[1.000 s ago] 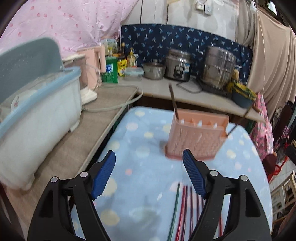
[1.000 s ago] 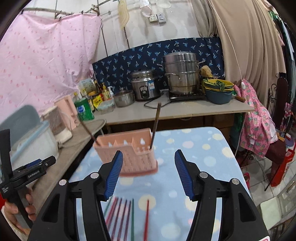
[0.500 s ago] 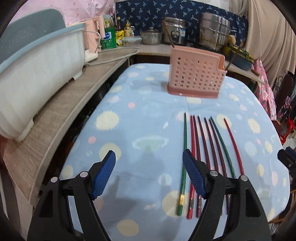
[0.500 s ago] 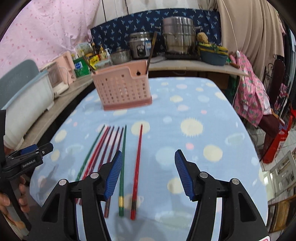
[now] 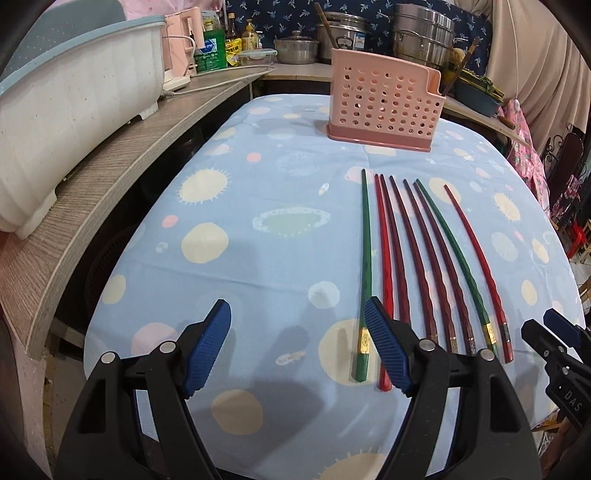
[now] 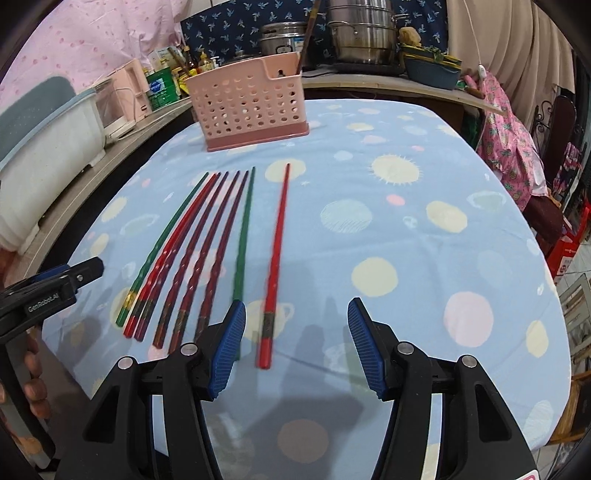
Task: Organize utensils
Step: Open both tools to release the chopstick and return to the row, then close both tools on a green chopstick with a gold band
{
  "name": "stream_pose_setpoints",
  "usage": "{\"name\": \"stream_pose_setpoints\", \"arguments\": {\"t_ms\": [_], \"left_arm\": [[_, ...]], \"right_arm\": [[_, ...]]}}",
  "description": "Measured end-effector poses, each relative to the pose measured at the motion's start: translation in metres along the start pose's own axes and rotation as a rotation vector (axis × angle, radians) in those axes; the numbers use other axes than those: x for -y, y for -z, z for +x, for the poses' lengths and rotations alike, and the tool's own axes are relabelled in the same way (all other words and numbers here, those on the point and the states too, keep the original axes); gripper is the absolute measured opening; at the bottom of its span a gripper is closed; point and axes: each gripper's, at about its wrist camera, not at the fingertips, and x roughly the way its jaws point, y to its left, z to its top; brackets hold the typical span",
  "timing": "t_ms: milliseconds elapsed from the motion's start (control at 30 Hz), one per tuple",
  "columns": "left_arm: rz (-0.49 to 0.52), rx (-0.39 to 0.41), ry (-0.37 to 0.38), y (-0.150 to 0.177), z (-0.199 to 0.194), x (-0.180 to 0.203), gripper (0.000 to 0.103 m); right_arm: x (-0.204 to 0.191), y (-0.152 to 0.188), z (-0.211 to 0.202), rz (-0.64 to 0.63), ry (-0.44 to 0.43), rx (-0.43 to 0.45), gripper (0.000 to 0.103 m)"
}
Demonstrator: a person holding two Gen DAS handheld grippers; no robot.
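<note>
Several chopsticks lie side by side on the blue dotted tablecloth (image 5: 258, 229), from a green one (image 5: 365, 258) at the left to a red one (image 6: 275, 258) at the right. A pink perforated holder (image 5: 384, 107) (image 6: 251, 103) stands behind them with two sticks in it. My left gripper (image 5: 297, 343) hovers open just left of the row's near ends, its right pad over the green and red ends. My right gripper (image 6: 297, 343) is open with its jaws closing; the red chopstick's near end lies in the gap, untouched. Each gripper shows at the other view's edge (image 5: 554, 343) (image 6: 55, 284).
A white tub with a blue rim (image 5: 74, 103) sits on the wooden counter (image 5: 110, 177) at the left. Bottles, pots (image 5: 421, 33) and a pink kettle line the back counter. A hand (image 6: 33, 369) holds the left gripper. The table edge runs close below both grippers.
Both grippers have come down toward the table and tipped downward. The chopsticks' near ends now lie right at the fingertips, and the holder sits farther off.
</note>
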Motion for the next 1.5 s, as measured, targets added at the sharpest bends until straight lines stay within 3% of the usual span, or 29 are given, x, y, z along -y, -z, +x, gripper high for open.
{"name": "stream_pose_setpoints", "arguments": {"t_ms": [267, 533, 833, 1100, 1300, 1500], "left_arm": [[0.027, -0.027, 0.016, 0.011, 0.004, 0.009, 0.070], [0.027, -0.052, 0.049, 0.014, 0.009, 0.012, 0.068], [0.024, -0.088, 0.071, 0.019, 0.019, 0.013, 0.065], [0.028, -0.101, 0.061, 0.022, 0.024, 0.012, 0.050], [0.039, -0.100, 0.079, 0.021, 0.023, 0.014, 0.010], [0.015, -0.116, 0.100, 0.018, 0.021, 0.009, 0.007]], "right_arm": [[-0.028, 0.006, 0.006, -0.090, -0.066, -0.033, 0.023], [-0.030, 0.006, 0.020, -0.081, -0.085, -0.065, 0.014], [-0.030, 0.007, 0.029, -0.079, -0.083, -0.086, 0.012], [-0.030, 0.007, 0.030, -0.084, -0.075, -0.081, 0.009], [-0.030, 0.007, 0.030, -0.085, -0.074, -0.081, 0.008], [-0.027, 0.004, 0.025, -0.078, -0.078, -0.068, 0.007]]}}
